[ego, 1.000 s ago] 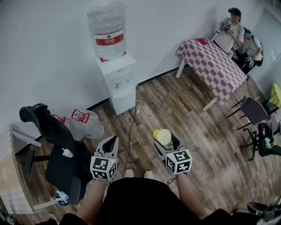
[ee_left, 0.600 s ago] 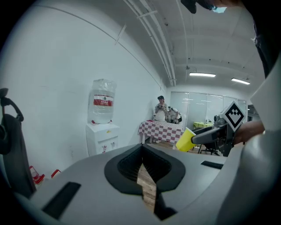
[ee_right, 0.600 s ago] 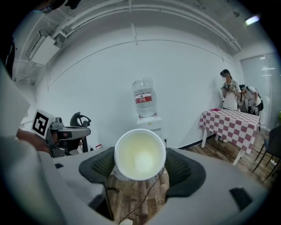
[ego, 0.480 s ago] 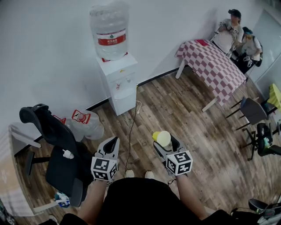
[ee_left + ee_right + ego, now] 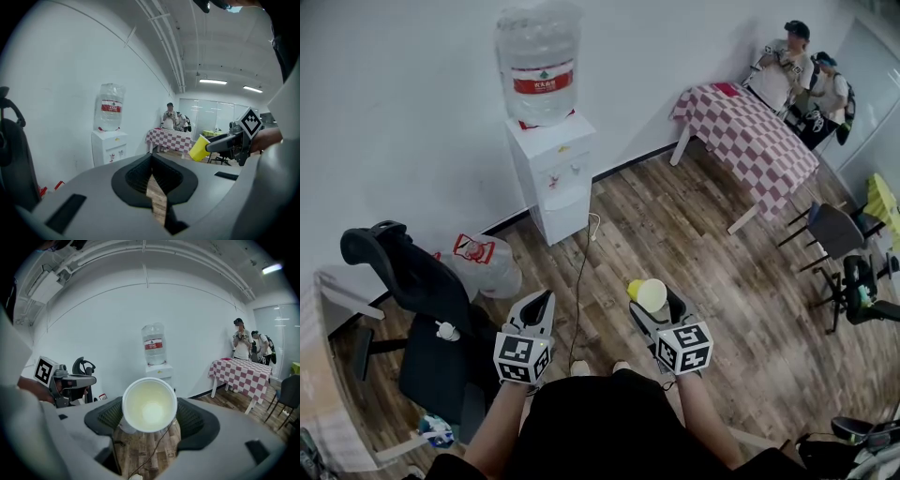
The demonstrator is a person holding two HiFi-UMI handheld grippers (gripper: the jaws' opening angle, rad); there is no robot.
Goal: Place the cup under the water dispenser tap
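- Cup (image 5: 149, 405): yellow, clamped between the jaws of the right gripper (image 5: 654, 306), with its mouth facing back toward that gripper's camera.
- Left gripper (image 5: 542, 305): jaws together, nothing between them, beside the right gripper.
- Dispenser (image 5: 553, 173): well ahead of both grippers, against the wall (image 5: 412, 112).

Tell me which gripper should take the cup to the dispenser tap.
Right. The right gripper is shut on the yellow cup and faces the water dispenser across the floor. The left gripper is shut and empty.
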